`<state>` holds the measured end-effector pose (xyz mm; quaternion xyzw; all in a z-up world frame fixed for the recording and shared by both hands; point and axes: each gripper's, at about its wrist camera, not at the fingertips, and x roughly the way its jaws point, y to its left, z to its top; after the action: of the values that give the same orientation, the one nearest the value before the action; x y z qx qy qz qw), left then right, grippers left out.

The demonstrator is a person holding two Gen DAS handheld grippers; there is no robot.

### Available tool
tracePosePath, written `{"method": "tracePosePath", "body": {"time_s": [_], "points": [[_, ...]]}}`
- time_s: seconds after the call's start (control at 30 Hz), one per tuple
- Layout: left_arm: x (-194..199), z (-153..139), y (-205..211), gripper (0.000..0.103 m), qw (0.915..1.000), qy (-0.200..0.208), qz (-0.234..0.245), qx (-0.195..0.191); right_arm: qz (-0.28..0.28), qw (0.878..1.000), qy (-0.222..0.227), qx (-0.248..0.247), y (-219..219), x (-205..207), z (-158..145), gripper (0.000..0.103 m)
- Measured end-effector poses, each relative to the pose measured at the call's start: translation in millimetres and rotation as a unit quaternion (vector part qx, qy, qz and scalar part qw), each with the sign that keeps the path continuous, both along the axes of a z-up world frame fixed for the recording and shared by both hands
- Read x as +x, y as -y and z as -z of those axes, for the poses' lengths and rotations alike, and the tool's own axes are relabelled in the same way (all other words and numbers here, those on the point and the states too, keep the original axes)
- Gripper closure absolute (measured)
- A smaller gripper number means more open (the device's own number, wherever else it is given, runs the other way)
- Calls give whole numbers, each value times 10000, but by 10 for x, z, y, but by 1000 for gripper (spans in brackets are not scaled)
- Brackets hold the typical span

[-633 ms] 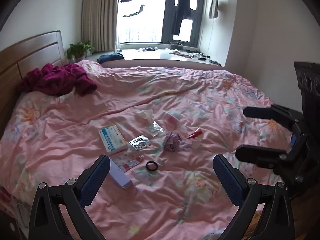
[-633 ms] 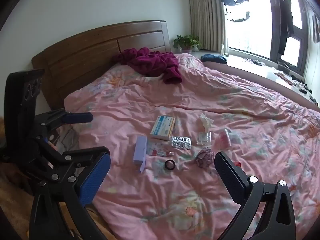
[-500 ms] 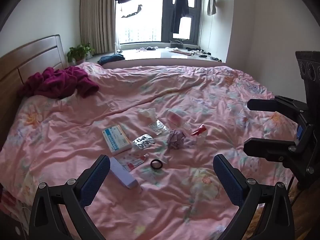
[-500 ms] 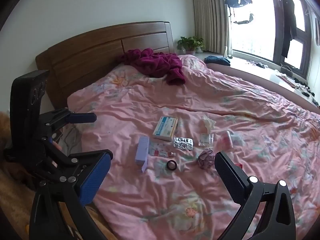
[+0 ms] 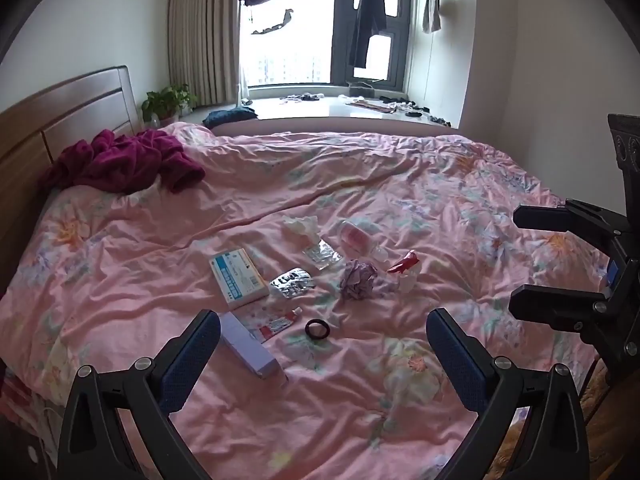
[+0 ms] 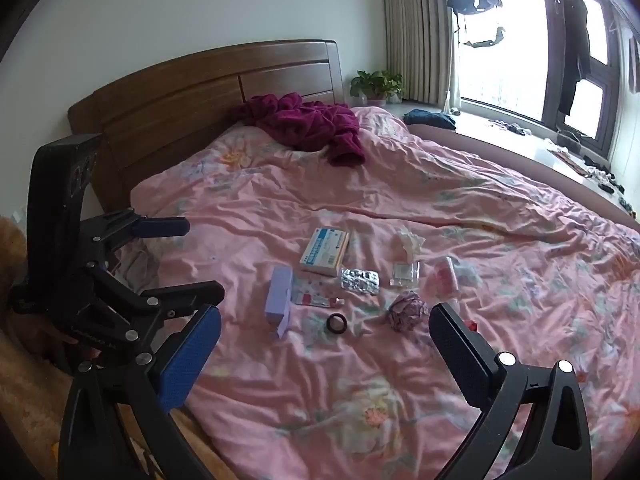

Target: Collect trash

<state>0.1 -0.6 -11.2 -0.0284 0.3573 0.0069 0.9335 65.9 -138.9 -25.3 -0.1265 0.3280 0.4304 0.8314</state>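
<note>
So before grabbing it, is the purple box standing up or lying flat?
Lying flat: the purple box rests on its long side on the quilt, one end flap open.

L wrist cam: looks along own fingers from bed [image 5: 400, 420] foot edge, facing window [image 5: 288, 24], well back from litter. R wrist cam: same edge, further right, angled toward headboard [image 6: 208, 92]. Shared: bed middle, medicine box [image 5: 239, 278], black ring [image 6: 337, 323]; each cam probably catches other gripper at frame side.

Bare pink quilt [image 5: 360, 420] lies before the clustered litter [image 5: 316, 276] (closely packed) — unobstructed.
</note>
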Motion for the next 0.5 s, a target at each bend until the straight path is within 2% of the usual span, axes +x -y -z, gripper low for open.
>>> {"method": "tracePosePath", "body": {"time_s": [0.5], "points": [[-13, -39, -5, 0, 9999, 88, -57, 53, 93, 9999, -57, -54, 20, 14, 10, 0]]}}
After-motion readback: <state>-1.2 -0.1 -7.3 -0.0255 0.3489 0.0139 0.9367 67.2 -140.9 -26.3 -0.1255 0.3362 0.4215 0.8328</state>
